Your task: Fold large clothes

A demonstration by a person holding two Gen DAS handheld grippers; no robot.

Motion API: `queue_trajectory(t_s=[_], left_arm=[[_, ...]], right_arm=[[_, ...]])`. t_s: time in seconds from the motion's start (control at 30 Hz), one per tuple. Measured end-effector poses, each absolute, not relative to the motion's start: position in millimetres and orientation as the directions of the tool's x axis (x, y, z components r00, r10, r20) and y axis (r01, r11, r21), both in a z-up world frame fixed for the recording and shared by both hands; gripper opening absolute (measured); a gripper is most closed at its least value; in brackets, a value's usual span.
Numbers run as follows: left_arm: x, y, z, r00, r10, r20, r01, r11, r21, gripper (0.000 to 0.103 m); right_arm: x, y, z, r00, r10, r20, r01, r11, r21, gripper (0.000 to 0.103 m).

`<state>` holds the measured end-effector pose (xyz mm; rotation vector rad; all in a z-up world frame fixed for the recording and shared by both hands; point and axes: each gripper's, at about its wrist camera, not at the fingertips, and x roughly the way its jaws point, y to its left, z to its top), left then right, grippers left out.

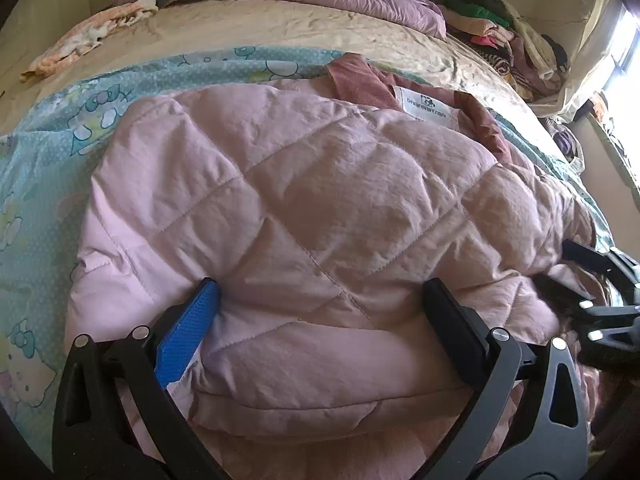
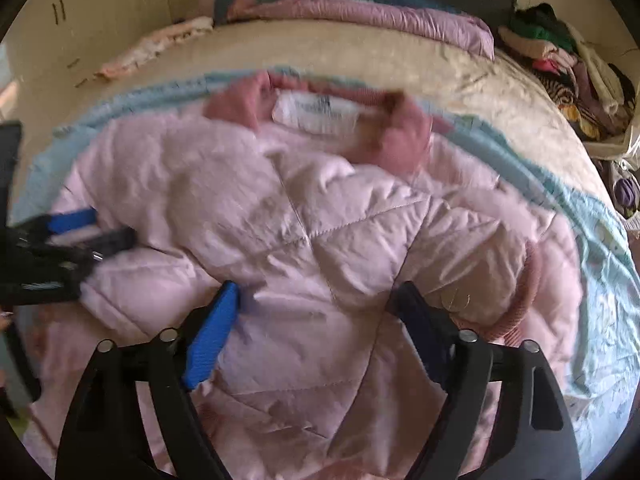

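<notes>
Pink quilted jacket [image 1: 320, 216] lies spread on the blue cartoon-print sheet [image 1: 44, 168], which sits over a beige bedspread [image 1: 240, 36]. Collar [image 1: 360, 80] points to the far side of the bed, white label [image 1: 426, 106] showing inside it. Left gripper [image 1: 320, 312] jaws wide, tips down on the near part of the jacket, a puffed quilted fold bulging between them; blue pad [image 1: 188, 332] is against the fabric, but the jaws stand too far apart to call it a clamp. Right gripper [image 2: 316, 308] also wide, nothing pinched, jacket panel lying under and between the fingers; the right wrist view is motion-blurred. A ribbed pink cuff [image 2: 520, 300] sits just right of the right gripper's dark finger. In the right wrist view the left gripper shows at the left edge on the jacket; in the left wrist view the right gripper is at the right edge. Far end of the bed: purple quilt [image 1: 340, 4], clothes pile [image 1: 508, 36] at the far right, a light floral garment [image 1: 88, 36] at the far left.
</notes>
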<state>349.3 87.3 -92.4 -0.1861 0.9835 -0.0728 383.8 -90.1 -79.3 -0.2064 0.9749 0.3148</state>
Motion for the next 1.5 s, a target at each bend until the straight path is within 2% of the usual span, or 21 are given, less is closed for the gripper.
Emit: queue_trajectory(t_s=[0.17, 0.47, 0.67, 0.77, 0.9, 1.5], left_arm=[[345, 84, -87, 0.557, -0.133, -0.820, -0.027, 0.984, -0.178, 0.094], [323, 79, -63, 0.583, -0.102, -0.806, -0.052, 0.985, -0.162, 0.094], [310, 82, -50, 0.595, -0.150, -0.789, -0.044, 0.975, -0.218, 0.094], [304, 82, -42, 0.606, -0.130, -0.784, -0.055, 0.977, -0.204, 0.094], [296, 81, -30, 0.621, -0.124, -0.774, -0.050, 0.979, -0.197, 0.094], [238, 70, 42, 0.724, -0.137, -0.676, -0.007, 0.978, -0.207, 0.094]], right_arm=[[386, -89, -94, 0.541, 0.161, -0.826, -0.318, 0.948, -0.023, 0.087], [380, -94, -92, 0.577, 0.177, -0.797, -0.291, 0.957, 0.002, 0.088], [357, -104, -67, 0.592, 0.210, -0.778, -0.250, 0.966, 0.070, 0.091], [342, -108, -54, 0.611, 0.234, -0.757, -0.241, 0.965, 0.103, 0.097], [324, -115, -35, 0.626, 0.264, -0.734, -0.241, 0.960, 0.139, 0.097], [251, -149, 40, 0.721, 0.254, -0.645, -0.220, 0.966, 0.134, 0.098]])
